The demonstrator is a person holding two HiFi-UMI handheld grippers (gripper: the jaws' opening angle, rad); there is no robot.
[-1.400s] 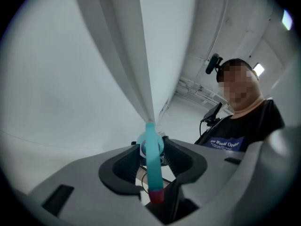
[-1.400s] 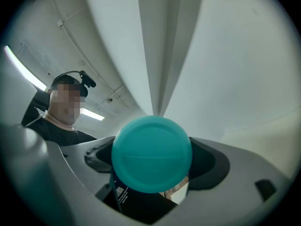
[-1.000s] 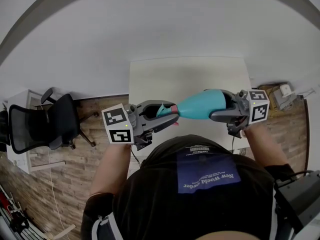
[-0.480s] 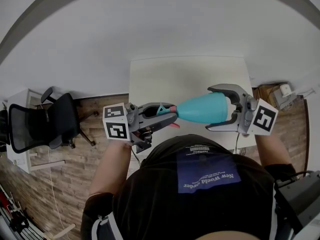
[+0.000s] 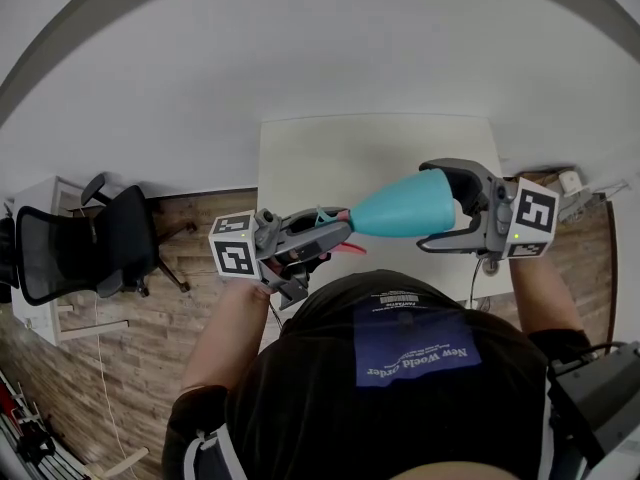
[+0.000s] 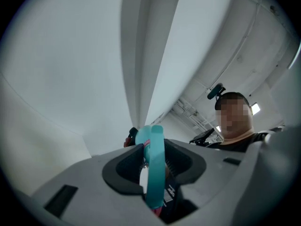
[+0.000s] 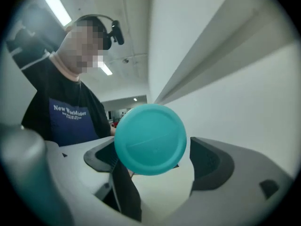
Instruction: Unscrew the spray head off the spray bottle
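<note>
Clamping the teal spray head (image 6: 154, 168) between closed jaws, the left hand-held gripper (image 5: 335, 232) carries the whole spray bottle (image 5: 395, 208) sideways in the air before the person's chest, probably to fix the head while the body gets turned. The right hand-held gripper (image 5: 428, 211) brackets the bottle's base, jaws apart, seemingly ready to close for a twist. The opaque bottle hides any contents. Beyond lies the white desk (image 5: 330, 158).

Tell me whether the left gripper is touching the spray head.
Touching. The left gripper view shows the left gripper shut on the teal spray head, its jaws pressed against both sides.
</note>
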